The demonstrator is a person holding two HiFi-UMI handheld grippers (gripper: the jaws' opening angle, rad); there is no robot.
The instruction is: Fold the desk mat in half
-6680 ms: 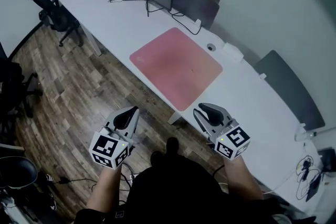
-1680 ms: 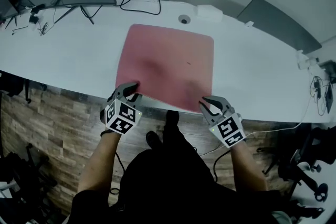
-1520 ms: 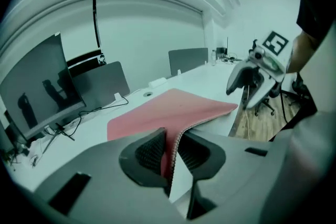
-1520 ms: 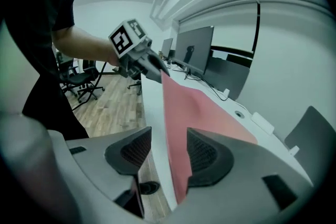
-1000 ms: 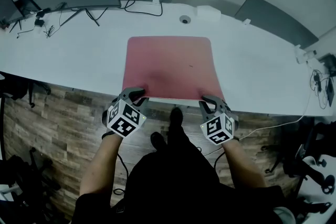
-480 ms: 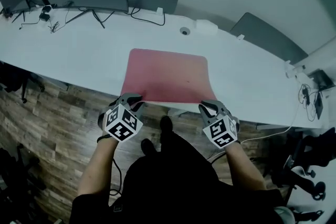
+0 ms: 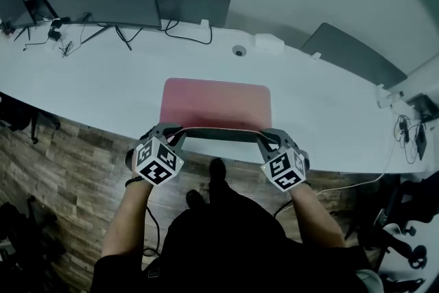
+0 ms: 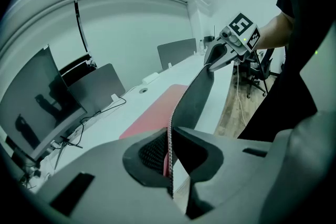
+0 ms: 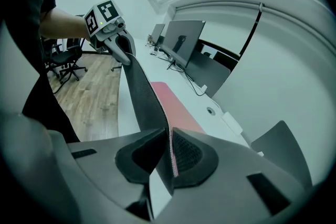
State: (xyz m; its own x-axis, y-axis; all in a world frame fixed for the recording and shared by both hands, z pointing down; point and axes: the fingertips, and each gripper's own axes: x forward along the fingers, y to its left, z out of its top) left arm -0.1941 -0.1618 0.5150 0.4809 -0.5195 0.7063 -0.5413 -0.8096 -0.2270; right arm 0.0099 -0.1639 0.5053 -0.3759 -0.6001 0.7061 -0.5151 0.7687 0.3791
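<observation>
Raised since earlier: desk mat [image 7: 216, 98] near edge, off the surface [image 7: 96, 89].
Pinching its corners: left tongs [image 7: 176, 129], jaws just closing, and right tongs [image 7: 265, 134].

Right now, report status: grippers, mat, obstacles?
Left gripper, fingers just closing, shut on desk mat corner; right gripper shut on other corner. Near edge lifted. Nothing on mat.

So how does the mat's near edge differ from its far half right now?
The near edge is lifted off the desk; the far half lies flat on it. The near edge shows the dark underside; the far half shows the pink top. Both belong to one mat.
</observation>
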